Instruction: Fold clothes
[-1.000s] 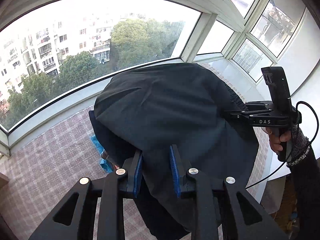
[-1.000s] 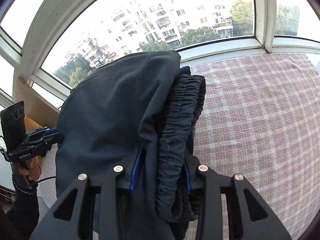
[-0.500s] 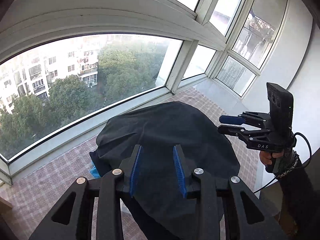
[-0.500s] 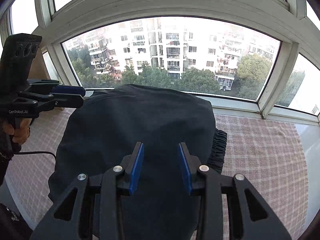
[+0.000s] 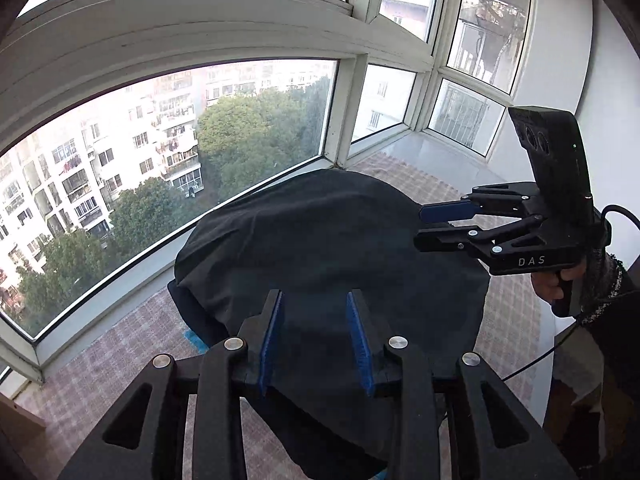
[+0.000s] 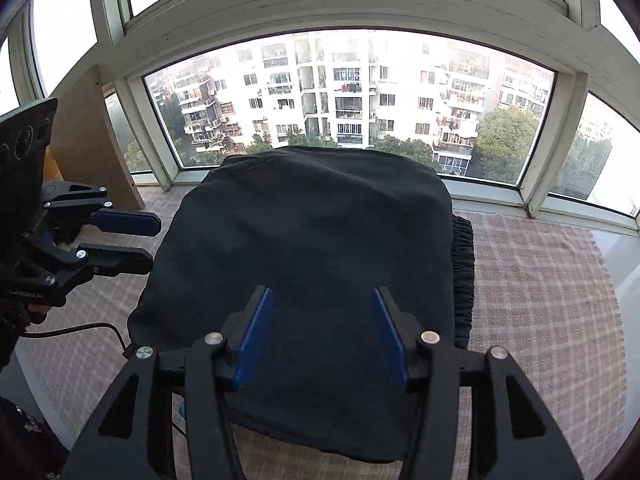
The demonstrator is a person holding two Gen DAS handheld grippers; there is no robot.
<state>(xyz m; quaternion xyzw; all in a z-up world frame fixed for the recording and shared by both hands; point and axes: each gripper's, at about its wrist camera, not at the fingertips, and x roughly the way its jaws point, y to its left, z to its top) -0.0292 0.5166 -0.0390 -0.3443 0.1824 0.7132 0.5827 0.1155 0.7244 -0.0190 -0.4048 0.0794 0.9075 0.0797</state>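
— Black garment (image 6: 304, 248): where's it lying?
— Folded on the checked cloth (image 6: 536, 280) by the window.
— And the grippers?
— Left gripper (image 5: 316, 336) and right gripper (image 6: 320, 332) hover level above it, fingers spread, gripping nothing.

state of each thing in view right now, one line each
left claw: open, empty, above the garment
right claw: open, empty, above the garment
dark garment: folded, lying on the checked cloth
elastic waistband: gathered, showing along the right edge
checked cloth: spread flat
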